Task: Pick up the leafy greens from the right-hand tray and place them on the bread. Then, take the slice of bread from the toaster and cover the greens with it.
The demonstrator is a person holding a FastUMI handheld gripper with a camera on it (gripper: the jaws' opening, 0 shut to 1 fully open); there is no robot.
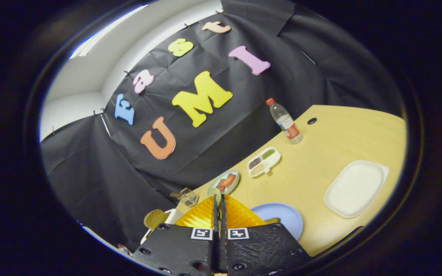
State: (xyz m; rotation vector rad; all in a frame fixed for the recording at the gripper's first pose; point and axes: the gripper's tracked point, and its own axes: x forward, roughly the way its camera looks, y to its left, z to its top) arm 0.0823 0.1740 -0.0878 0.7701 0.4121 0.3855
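Gripper [218, 203] fingers sitting pressed together, thin pale sliver showing at tips, cannot tell what. Toaster [169, 220] with brown bread slice [155, 218] standing just left of fingers. Round blue plate [282, 216] lying just right of them. Beyond tips: oval dish [224, 182], divided tray [264, 161], plastic bottle [285, 122] near table's [320, 180] back edge. White rounded tray [355, 188] lying well apart toward right edge.

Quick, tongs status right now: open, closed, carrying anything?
Tongs: closed, fingers pressed nearly together. A small pale-green bit shows at the tips; whether it is a held leaf cannot be told.
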